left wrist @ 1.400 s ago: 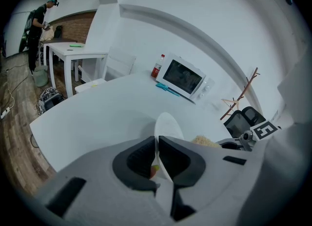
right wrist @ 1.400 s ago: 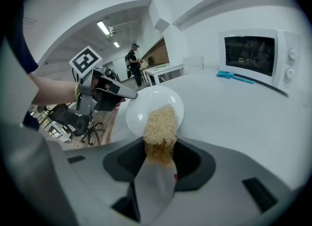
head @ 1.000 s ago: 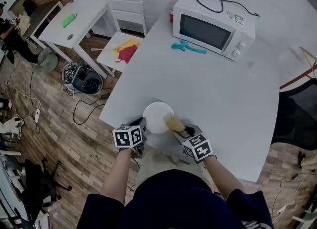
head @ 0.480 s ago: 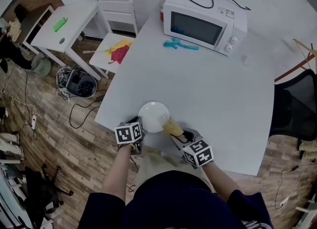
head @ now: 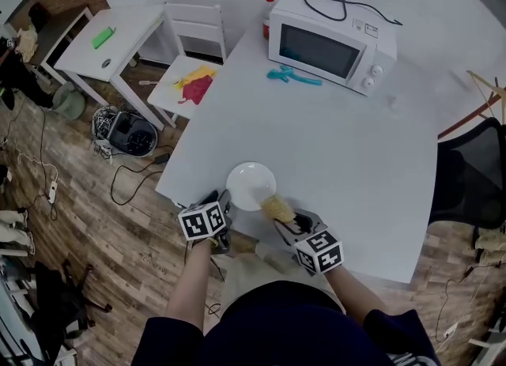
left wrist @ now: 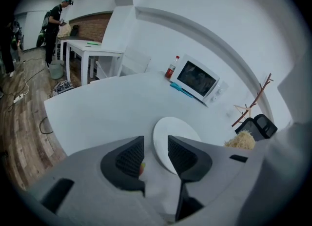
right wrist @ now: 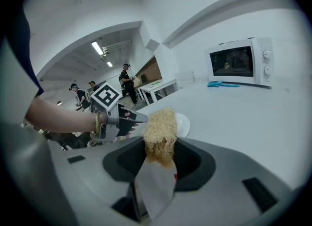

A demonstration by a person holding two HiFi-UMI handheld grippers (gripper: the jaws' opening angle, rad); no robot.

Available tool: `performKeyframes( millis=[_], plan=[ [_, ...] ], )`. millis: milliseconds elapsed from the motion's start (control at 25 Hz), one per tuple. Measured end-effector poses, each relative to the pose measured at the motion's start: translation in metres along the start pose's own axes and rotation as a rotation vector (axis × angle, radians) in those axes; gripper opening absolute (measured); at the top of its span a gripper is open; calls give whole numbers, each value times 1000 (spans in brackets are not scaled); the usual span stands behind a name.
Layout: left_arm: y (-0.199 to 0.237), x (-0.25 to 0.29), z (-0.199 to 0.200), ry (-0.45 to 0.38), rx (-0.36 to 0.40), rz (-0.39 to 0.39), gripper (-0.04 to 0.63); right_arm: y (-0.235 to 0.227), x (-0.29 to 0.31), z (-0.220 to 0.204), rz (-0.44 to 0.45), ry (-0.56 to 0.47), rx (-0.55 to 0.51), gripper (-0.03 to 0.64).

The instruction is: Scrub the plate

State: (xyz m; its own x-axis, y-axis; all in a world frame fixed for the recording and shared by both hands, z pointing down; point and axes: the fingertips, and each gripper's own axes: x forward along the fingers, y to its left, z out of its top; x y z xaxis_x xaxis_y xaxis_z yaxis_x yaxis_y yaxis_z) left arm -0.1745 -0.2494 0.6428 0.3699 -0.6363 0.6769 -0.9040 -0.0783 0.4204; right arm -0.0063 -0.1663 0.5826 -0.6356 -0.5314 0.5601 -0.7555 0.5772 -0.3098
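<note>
Plate [head: 251, 186] loose: left tongs [left wrist: 156, 154] just sprang apart, rim ungripped; right tongs [right wrist: 160, 159] clamp scrubber [right wrist: 160, 125] at its 5 o'clock, and one shove could skid it off bench [head: 340, 135]

We look steeply down from the head onto the whole white table [head: 356, 143], far enough off to see all its edges. Each gripper view rides low and close behind its own jaws, looking out along the tabletop toward its far side. All three views share the plate [head: 251, 186] and the microwave [head: 330, 39].
</note>
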Motion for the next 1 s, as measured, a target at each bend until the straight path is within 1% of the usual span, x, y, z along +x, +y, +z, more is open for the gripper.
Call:
performKeyframes(
  millis=[160,240,360,440,640,800,920,1000],
  plan=[
    [-5,-28,-7,-56,-43,-15,139,10,-5,9,3,-42,-9,166],
    [-7,-46,-11,-96,-66,-5,84,17,-10,11,5,-64,-7,166],
    [-15,-74,-17,-149,-85,-7,54,30,-21,11,8,-98,3,166],
    [-24,-94,-22,-180,-82,-17,40,41,-32,9,10,-122,8,166],
    [-52,-143,-49,-227,-33,-39,20,69,-67,-8,13,-179,18,166],
    [-77,-179,-74,-256,44,-48,18,89,-96,-21,9,-219,21,166],
    [-92,-203,-100,-260,107,-55,18,105,-119,-36,10,-232,28,166],
    [-100,-216,-117,-260,134,-63,18,116,-133,-46,6,-239,26,166]
  ],
)
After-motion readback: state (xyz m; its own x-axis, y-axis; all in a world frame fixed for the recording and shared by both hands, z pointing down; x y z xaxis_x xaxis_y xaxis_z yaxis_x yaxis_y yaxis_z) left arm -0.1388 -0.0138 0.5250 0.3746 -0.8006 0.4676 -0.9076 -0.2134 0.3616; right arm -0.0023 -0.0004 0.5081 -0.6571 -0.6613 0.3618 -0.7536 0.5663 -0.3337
